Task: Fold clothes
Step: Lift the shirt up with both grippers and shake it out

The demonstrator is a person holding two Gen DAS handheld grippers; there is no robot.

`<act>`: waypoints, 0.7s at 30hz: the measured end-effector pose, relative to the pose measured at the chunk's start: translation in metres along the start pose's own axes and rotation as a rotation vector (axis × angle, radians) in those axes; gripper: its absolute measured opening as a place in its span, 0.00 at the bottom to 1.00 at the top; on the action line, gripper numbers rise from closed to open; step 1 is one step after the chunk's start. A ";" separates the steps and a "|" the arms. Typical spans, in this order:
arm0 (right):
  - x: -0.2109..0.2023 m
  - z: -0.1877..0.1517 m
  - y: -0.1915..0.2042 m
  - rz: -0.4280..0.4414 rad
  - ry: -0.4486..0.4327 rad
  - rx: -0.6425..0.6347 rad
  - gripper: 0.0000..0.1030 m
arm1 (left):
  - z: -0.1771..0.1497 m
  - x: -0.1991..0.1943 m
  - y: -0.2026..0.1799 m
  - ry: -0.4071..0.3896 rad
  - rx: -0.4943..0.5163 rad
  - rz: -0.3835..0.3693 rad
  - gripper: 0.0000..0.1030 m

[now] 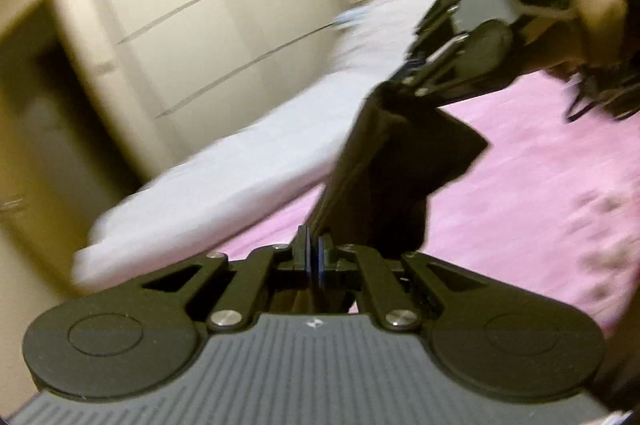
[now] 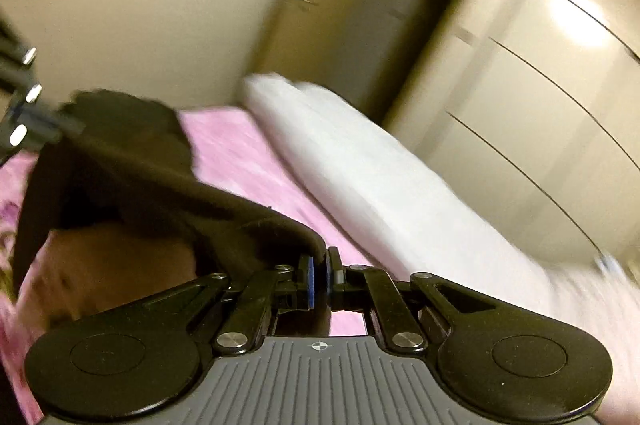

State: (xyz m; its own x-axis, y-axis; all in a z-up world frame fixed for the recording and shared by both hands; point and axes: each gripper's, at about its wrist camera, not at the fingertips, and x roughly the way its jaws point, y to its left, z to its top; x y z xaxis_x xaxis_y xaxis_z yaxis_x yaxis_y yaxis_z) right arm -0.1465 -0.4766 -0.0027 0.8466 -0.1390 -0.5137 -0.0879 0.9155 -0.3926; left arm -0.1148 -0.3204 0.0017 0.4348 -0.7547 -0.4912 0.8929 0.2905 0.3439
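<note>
A black garment (image 1: 400, 161) hangs stretched in the air between both grippers, above a pink bed cover (image 1: 528, 177). My left gripper (image 1: 314, 245) is shut on one edge of it, the cloth pinched between the blue pads. The right gripper (image 1: 396, 87) grips the far edge, with a hand (image 1: 592, 9) behind it. In the right wrist view my right gripper (image 2: 319, 265) is shut on the black garment (image 2: 140, 165), which runs left to the left gripper (image 2: 38, 123) at the picture's edge. Both views are blurred.
A long white pillow or rolled duvet (image 1: 240, 165) (image 2: 360, 169) lies along the far side of the pink cover (image 2: 240, 153). Behind it stand a cream wardrobe (image 1: 224, 9) (image 2: 552, 113) and a dark doorway (image 1: 56, 113) (image 2: 400, 25).
</note>
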 end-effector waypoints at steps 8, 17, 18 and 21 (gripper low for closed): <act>-0.171 -0.070 -0.096 -0.405 0.073 0.082 0.03 | 0.097 0.024 -0.070 -0.304 0.093 -0.308 0.02; -0.214 -0.021 -0.135 -0.569 -0.064 0.014 0.04 | 0.131 0.033 -0.062 -0.381 0.003 -0.319 0.02; -0.204 -0.019 -0.137 -0.543 -0.062 0.015 0.04 | 0.130 0.042 -0.053 -0.356 -0.011 -0.306 0.02; -0.172 -0.026 -0.149 -0.455 -0.037 0.021 0.04 | 0.121 0.067 -0.025 -0.274 -0.041 -0.261 0.02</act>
State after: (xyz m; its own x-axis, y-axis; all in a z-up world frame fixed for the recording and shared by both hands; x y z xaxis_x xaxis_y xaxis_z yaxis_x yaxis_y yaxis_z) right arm -0.2928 -0.5987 0.1244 0.8149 -0.5154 -0.2652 0.3073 0.7721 -0.5563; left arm -0.1225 -0.4494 0.0572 0.1498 -0.9341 -0.3242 0.9759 0.0870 0.2003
